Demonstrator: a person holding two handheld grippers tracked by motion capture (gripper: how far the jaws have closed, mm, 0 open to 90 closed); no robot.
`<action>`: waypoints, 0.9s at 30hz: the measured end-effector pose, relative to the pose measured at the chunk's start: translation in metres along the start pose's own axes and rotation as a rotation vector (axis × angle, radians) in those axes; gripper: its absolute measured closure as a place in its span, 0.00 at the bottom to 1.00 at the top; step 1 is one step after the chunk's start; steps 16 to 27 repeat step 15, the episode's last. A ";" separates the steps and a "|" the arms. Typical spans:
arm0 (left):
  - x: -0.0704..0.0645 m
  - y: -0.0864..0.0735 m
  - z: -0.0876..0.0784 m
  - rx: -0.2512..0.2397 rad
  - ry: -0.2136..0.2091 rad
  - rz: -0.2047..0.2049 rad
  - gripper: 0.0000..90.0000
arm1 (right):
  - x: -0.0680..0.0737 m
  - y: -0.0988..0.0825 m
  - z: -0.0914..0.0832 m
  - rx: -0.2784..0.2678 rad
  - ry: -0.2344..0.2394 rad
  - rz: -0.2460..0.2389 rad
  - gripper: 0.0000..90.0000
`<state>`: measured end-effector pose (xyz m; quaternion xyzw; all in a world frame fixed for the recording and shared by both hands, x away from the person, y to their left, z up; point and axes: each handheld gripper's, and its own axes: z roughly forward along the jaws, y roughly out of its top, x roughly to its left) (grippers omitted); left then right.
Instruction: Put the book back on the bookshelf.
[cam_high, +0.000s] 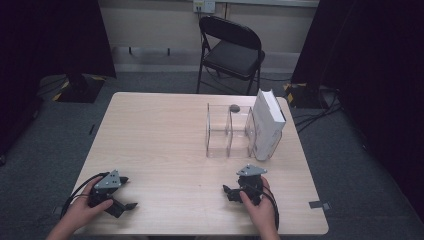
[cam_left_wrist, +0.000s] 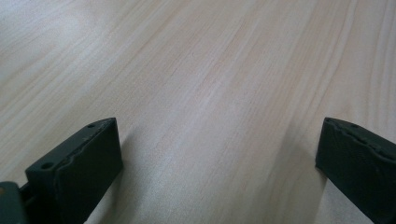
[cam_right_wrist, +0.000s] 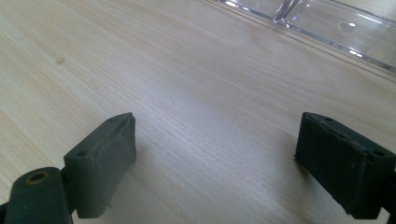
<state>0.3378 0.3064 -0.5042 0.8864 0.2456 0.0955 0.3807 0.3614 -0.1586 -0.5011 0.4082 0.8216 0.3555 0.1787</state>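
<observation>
Standing beyond right gripper (cam_high: 235, 192): clear organizer (cam_high: 229, 145).

Wide open wood across the worktop (cam_high: 160, 135), left and centre, nothing to dodge. Over on the right, the clear rack (cam_high: 227, 131) stands with the white book (cam_high: 268, 125) upright in its end slot, blocking that far corner. Bare wood lies between the right gripper (cam_high: 231, 192) and the rack.
</observation>
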 end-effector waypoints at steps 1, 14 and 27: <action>0.000 0.000 0.000 0.000 0.000 0.000 0.00 | 0.000 0.000 0.000 0.000 0.000 0.001 0.13; 0.000 0.000 0.000 -0.001 -0.001 -0.006 0.00 | 0.000 0.000 0.000 0.000 0.000 0.001 0.13; 0.000 0.000 0.000 0.000 0.000 0.000 0.00 | 0.000 0.000 0.000 0.000 0.000 0.001 0.13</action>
